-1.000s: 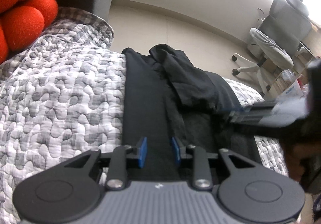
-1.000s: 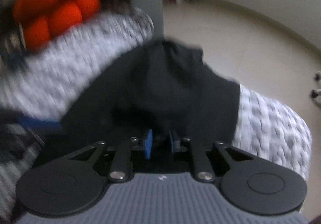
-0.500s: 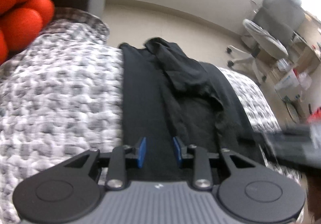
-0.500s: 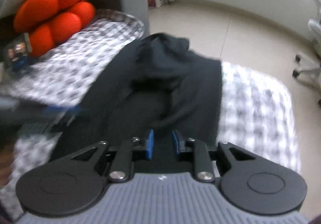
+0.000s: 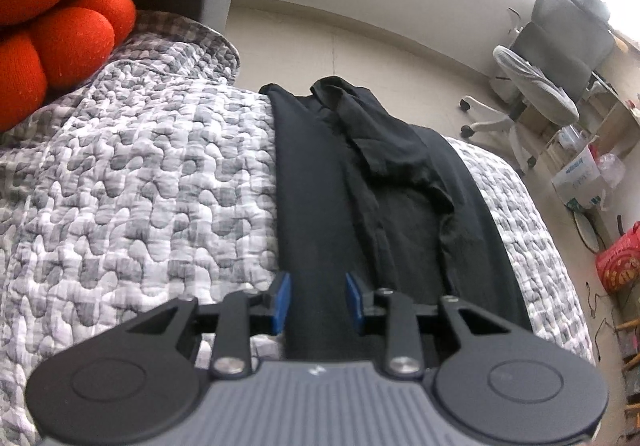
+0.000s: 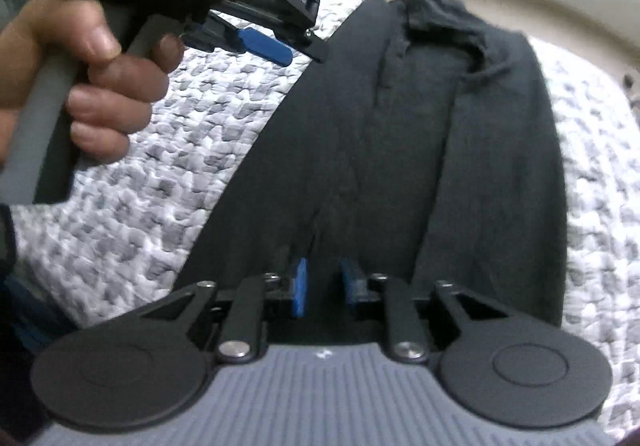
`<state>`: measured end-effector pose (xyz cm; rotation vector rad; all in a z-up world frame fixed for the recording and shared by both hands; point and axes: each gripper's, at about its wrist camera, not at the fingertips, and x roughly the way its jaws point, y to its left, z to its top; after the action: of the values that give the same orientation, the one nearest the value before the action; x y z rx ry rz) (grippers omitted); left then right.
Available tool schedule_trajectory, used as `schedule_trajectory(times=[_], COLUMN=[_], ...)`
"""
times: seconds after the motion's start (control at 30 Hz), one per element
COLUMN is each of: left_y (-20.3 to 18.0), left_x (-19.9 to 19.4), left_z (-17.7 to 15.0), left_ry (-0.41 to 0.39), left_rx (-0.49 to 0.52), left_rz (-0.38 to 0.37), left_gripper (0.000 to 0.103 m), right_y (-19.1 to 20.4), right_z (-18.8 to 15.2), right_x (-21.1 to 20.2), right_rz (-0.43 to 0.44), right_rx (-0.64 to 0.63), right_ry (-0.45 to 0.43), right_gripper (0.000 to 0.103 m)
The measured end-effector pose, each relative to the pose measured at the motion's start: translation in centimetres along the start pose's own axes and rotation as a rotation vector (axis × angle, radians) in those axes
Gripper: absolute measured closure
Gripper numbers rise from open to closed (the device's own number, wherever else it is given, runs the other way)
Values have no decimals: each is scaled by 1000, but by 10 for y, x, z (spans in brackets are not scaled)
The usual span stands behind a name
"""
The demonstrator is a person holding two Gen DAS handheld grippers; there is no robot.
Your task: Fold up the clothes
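A black garment (image 5: 384,206), folded lengthwise, lies along a grey-checked quilt (image 5: 140,186), running toward 12 o'clock. The left hand-held gripper (image 5: 318,300) hovers over its near end, jaws narrowly apart, empty. The right hand-held gripper (image 6: 324,286) shows a gap too, nothing pinched.

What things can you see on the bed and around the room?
Garment: one, black, lying lengthwise on the quilt.
Quilt: one, grey and white, under the garment.
Cushion: one, orange, knobbly, far left.
Office chair: one, grey and white, far right by the wall.
Bag: one, red, on the floor at right.
Left claw: one, black with blue pads, over the garment's left edge.
Right claw: one, same colours, over the garment's near end.
Hand: one, gripping the left claw's handle.
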<state>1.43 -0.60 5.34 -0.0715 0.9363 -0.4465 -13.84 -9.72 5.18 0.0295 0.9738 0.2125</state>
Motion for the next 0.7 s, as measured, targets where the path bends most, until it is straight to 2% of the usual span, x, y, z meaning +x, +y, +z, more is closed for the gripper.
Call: schedule_trajectory(times=[0.17, 0.27, 0.3, 0.33, 0.4, 0.53, 0.6, 0.7], left_y=[-4, -3, -3, -3, -3, -2, 0, -2], left_x=[-3, -2, -2, -2, -4, -9, -11, -10], left_z=[-9, -12, -12, -13, -15, -18, -18, -22], left_ry=[14, 24, 28, 31, 30, 24, 16, 16], left_rx=[51, 61, 61, 62, 66, 71, 61, 70], left_rz=[15, 27, 30, 32, 40, 53, 61, 63], left_gripper=[71, 71, 71, 71, 70, 70, 70, 70], right_y=[-14, -15, -15, -15, -18, -16, -12, 5], right_z=[-7, -14, -14, -15, -14, -14, -15, -23], right_x=[-9, -11, -12, -13, -15, -25, -34, -34], right_rz=[-36, -28, -7, 13, 45, 8, 61, 144], right_rx=[21, 36, 36, 37, 63, 21, -12, -105], right_ry=[-39, -43, -46, -50, -50, -82, -105, -73], right_gripper=[103, 103, 99, 89, 89, 88, 88, 88])
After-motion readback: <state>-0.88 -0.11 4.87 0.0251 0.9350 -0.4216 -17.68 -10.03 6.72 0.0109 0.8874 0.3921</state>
